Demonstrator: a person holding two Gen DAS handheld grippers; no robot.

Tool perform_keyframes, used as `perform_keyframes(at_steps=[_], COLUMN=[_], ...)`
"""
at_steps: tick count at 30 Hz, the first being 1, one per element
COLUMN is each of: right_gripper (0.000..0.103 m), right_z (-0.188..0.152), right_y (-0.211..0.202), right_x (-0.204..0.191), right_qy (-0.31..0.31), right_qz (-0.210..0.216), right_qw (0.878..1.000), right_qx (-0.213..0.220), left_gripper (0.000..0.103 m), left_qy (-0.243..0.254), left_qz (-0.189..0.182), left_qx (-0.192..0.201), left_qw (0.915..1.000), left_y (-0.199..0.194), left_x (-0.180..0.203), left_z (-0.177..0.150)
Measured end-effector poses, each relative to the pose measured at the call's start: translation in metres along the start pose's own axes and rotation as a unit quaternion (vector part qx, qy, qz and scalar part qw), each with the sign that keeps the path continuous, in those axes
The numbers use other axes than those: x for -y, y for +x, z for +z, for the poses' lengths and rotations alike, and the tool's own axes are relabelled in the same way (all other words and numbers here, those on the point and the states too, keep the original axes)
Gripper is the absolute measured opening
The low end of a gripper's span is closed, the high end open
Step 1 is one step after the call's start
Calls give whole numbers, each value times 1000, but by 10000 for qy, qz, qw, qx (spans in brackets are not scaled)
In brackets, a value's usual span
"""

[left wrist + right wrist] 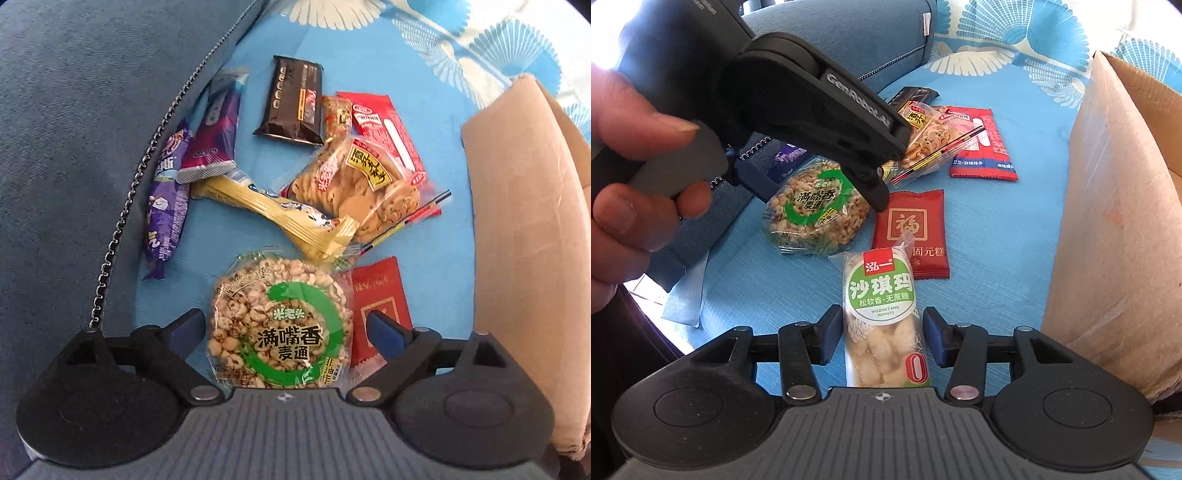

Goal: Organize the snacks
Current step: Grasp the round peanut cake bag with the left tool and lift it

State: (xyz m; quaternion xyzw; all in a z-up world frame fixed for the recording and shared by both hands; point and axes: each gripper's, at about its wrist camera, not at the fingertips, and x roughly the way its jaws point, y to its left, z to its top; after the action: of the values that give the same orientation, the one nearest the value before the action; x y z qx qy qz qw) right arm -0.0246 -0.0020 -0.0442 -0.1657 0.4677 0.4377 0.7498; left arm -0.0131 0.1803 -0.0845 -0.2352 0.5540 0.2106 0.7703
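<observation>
Crinkly plastic wrappers are the main risk. The left tongs [284,328] straddle a round puffed-grain cake [280,325] in a clear pack with a green ring label; the jaws stand spread on either side, not yet pressing. If they close on the loose film rather than the disc, the pack could slip or spin out — and the red sachet [380,314] lying just beside it at 3 o'clock, its edge tucked under the right jaw, might get pinched along with it.

The right tongs [882,338] are likewise spread around a long sachima bar [882,317] with a green and white label. Its far end overlaps the red sachet, so lifting it may drag that.

Remaining snacks lie scattered on the blue patterned fabric surface, mostly toward 12 o'clock in the left wrist view. A cardboard box [524,229], probably the destination, stands at 3 o'clock.

From the right wrist view, the person's left hand [635,177] grips its tool's handle, angling the tongs steeply downward over the cake.
</observation>
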Motion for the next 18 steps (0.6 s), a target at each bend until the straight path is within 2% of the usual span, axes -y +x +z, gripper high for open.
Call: perform_keyframes(at_steps=[10, 13, 15, 18], right_gripper=[49, 40, 39, 38], right_z=[-1, -1, -1, -1], right_y=[-1, -3, -4, -6], right_x=[-1, 0, 0, -1], right_qy=[-41, -26, -24, -15], right_qz=[-23, -17, -36, -58], right_qw=[10000, 10000, 10000, 9999], right_qx=[24, 63, 88, 150], left_gripper=[96, 96, 94, 85], left_qy=[149, 171, 180, 194], left_qz=[115, 159, 177, 167], left_qx=[-50, -36, -35, 19], left_qw=[9998, 9997, 9997, 9997], left_y=[8, 9, 10, 6], left_x=[3, 6, 7, 4], left_z=[2, 1, 0, -1])
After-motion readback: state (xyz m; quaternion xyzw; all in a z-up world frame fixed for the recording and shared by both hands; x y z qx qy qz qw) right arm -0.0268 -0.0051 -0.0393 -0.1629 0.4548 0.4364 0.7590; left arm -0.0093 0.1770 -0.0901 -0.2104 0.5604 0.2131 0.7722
